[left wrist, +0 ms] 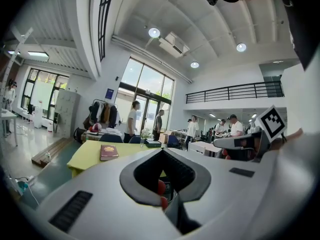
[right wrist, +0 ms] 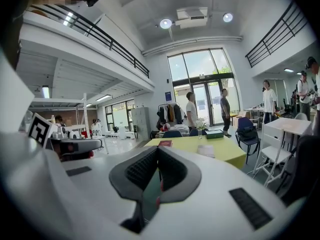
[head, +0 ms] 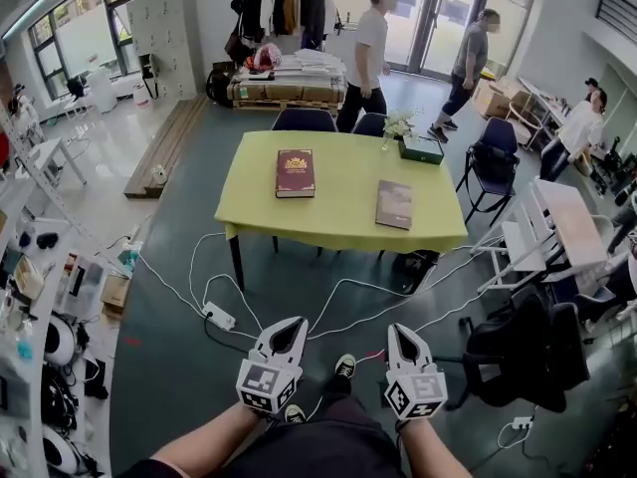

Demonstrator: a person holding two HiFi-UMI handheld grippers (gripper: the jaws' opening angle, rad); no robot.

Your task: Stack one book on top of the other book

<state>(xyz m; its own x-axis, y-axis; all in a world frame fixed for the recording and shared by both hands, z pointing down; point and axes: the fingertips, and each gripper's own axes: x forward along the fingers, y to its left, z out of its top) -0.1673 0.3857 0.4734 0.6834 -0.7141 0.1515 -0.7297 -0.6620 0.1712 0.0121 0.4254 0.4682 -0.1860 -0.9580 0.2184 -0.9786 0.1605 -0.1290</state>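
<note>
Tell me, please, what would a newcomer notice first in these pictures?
The yellow table stands mid-room, with a red book on its left and a dark book on its right, apart. Nearer the camera, the left gripper and right gripper are shut and empty, short of the table.
</note>
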